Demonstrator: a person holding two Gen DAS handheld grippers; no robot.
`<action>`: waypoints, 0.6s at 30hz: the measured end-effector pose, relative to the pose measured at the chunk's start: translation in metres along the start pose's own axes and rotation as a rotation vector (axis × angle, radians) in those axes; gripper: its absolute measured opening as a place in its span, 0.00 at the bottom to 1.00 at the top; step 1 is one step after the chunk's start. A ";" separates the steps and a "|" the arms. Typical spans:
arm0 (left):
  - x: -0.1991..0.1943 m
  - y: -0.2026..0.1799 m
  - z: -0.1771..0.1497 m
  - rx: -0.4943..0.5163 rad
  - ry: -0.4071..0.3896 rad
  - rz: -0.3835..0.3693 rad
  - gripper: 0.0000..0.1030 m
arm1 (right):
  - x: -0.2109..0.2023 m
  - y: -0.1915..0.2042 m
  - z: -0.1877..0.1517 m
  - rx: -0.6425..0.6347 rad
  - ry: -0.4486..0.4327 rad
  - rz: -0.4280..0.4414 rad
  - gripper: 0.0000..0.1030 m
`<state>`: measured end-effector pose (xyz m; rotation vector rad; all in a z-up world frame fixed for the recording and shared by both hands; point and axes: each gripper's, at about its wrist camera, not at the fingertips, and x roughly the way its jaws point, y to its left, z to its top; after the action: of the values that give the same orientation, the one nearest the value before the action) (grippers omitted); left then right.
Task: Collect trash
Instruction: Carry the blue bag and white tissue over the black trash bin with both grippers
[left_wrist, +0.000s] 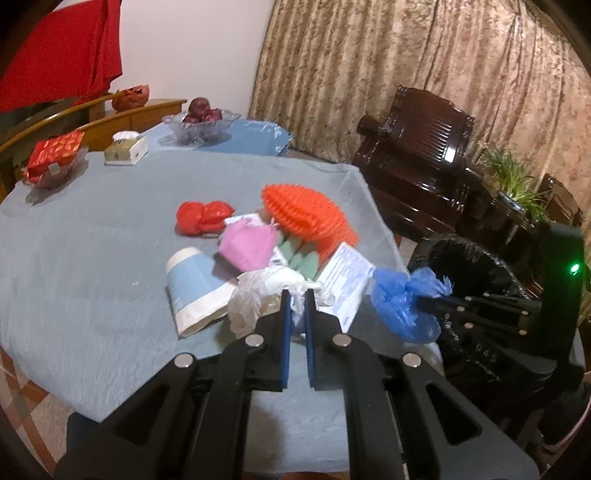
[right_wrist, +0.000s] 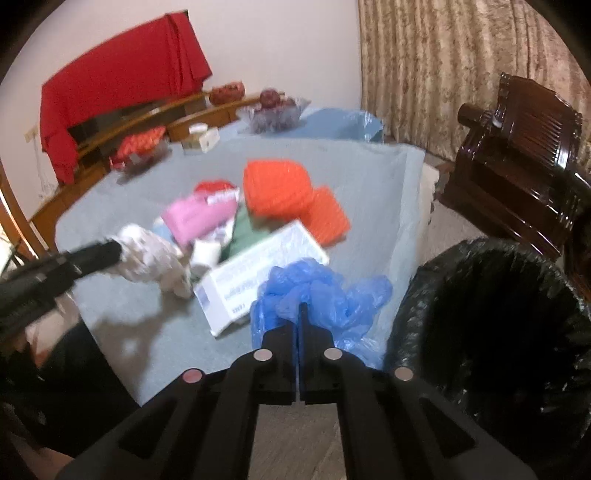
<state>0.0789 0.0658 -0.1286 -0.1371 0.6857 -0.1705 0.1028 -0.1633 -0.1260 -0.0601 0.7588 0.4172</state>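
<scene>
Holding a crumpled blue plastic bag in our right gripper, jaws pinched nearly together on a fold of it, we have the wad hanging at the near edge of the surface, just beside the black-lined trash bin. Our left gripper is narrowed on a crumpled white plastic bag, which sits at the near side of the trash pile; whether it is lifted off the cloth we cannot tell.

We judge both bags to be very light, soft and limp, so a grip on any bunched fold should do, though thin film can slip out if only a single layer is caught. Taking a thick gathered knot is safer than a loose tail.

The rest of the pile lies in the middle of the surface: a white box, an orange honeycomb paper piece, a pink wrapper, a red plastic wad and a pale blue paper cup on its side. The box looks stiff and light and is best taken across a narrow edge. The honeycomb piece seems fragile and springy and may crush. The cup could roll, so we would take it by the rim.
</scene>
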 end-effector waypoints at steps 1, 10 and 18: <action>-0.002 -0.004 0.002 0.004 -0.005 -0.007 0.06 | -0.008 -0.001 0.003 0.008 -0.020 0.007 0.01; -0.008 -0.041 0.020 0.061 -0.041 -0.072 0.06 | -0.065 -0.020 0.022 0.037 -0.144 -0.049 0.01; 0.006 -0.097 0.033 0.129 -0.054 -0.179 0.06 | -0.095 -0.079 0.008 0.130 -0.163 -0.174 0.01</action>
<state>0.0942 -0.0280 -0.0892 -0.0788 0.6064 -0.3808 0.0770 -0.2666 -0.0627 0.0296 0.6129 0.2039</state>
